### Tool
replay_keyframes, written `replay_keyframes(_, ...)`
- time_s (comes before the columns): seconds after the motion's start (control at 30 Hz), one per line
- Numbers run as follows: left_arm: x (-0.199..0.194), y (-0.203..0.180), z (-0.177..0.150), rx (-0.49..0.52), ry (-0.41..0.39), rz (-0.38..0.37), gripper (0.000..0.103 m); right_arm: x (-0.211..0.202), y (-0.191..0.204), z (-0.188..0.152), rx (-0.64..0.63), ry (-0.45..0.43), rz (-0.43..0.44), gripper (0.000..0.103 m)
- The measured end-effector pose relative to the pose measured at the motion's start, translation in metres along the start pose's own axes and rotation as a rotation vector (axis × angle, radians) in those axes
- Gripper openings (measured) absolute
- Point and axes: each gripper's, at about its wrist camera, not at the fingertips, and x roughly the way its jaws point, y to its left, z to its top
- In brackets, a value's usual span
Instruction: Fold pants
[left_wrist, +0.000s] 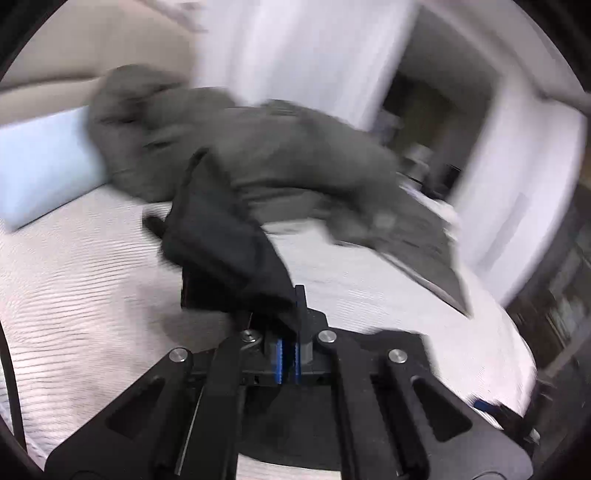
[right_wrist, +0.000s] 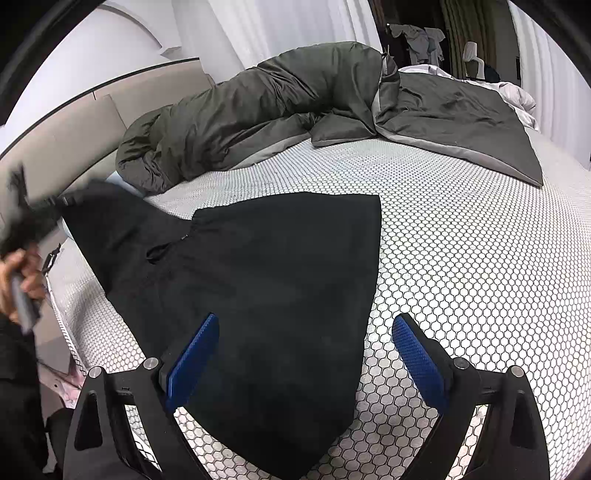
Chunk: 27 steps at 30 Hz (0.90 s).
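Black pants (right_wrist: 266, 280); white honeycomb-patterned mattress (right_wrist: 461, 258); grey duvet (right_wrist: 295, 92).

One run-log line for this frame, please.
left gripper: shut on black pants, lifting | right gripper: open above pants | surface: mattress

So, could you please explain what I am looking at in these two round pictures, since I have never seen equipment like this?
Each picture comes from a fisheye camera mounted on a handheld two-finger gripper; a person carries one in each hand. The blurred left-wrist view shows the left gripper shut on a bunched part of the black pants. In the right-wrist view, the right gripper is open, its blue pads spread over the pants, which lie mostly flat on the bed. At that view's left edge, one end of the pants is lifted. A grey-green duvet lies bunched at the far side.
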Motion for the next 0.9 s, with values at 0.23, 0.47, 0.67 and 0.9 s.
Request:
replay_keyframes(0.23,0.059,-0.157,-0.074,0.118,0.351,-0.486,0.059,-0.001,-0.017,-0.003,0.042,0.009,-0.047,0.096)
replay_keyframes(0.47,0.062,-0.145,-0.109,0.17,0.417,-0.46,0.073,0.006,-0.057,-0.014,0.113,0.105,-0.216,0.096)
replay_keyframes(0.67,0.07,-0.076,-0.093,0.209,0.254,-0.174,0.081,-0.011,-0.054,-0.013,0.137,0.042,-0.054,0.096)
replay_keyframes(0.9,0.111,-0.021,-0.105,0.115,0.313,-0.044,0.081,0.006,-0.036,-0.008,0.219,0.086,0.279,0.061)
